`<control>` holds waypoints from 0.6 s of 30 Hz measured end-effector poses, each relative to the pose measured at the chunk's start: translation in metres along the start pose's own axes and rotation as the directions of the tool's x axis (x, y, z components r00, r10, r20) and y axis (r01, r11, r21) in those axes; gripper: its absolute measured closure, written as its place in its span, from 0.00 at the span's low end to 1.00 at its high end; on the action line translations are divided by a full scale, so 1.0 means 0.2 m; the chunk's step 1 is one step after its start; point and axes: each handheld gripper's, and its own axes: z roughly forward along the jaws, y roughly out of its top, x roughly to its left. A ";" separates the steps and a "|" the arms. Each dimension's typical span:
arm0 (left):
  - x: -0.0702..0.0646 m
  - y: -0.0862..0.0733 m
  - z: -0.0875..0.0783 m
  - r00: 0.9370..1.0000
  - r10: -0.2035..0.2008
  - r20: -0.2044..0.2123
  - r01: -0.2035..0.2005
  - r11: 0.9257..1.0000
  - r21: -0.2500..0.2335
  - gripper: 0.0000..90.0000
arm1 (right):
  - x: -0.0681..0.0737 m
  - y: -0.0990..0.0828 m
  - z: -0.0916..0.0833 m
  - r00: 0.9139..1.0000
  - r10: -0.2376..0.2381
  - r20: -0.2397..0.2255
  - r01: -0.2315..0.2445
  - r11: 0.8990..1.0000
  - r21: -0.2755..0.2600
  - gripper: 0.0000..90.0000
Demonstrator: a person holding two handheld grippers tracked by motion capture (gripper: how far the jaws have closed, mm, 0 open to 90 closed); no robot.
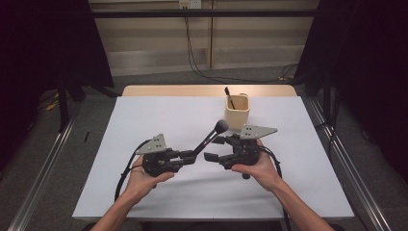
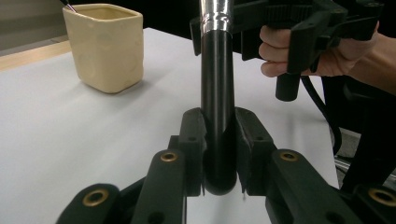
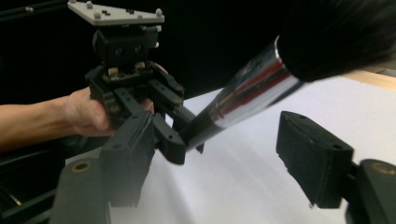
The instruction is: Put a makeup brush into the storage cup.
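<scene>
A makeup brush [image 1: 208, 138] with a black handle, a chrome ferrule and a dark bristle head slants up over the white table. My left gripper [image 1: 191, 156] is shut on the handle's lower end [image 2: 217, 70], one pad on each side. My right gripper [image 1: 214, 148] faces it with its jaws open either side of the ferrule [image 3: 252, 88]; the pads stand clear of it. In the right gripper view the bristles [image 3: 336, 32] loom above the right gripper [image 3: 222, 154], and the left gripper [image 3: 187, 140] holds the handle farther off.
A cream square cup [image 1: 237, 111] stands behind the grippers near the table's far edge, with a thin dark brush [image 1: 229, 97] sticking out of it. The white sheet [image 1: 144, 120] covers the table. Cables trail from both grippers toward the near edge.
</scene>
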 end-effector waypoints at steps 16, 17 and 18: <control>-0.03 -0.02 0.05 0.999 0.028 0.018 -0.029 0.999 0.045 0.83 | -0.03 -0.01 -0.02 0.998 0.057 -0.038 -0.058 0.997 -0.042 0.69; -0.03 -0.03 0.06 0.999 0.029 0.020 -0.030 0.998 0.047 0.83 | -0.02 -0.01 -0.02 0.998 0.050 -0.035 -0.051 0.998 -0.036 0.68; -0.03 -0.03 0.06 0.999 0.031 0.025 -0.033 0.998 0.050 0.83 | -0.02 -0.01 -0.02 0.998 0.053 -0.037 -0.054 0.998 -0.036 0.69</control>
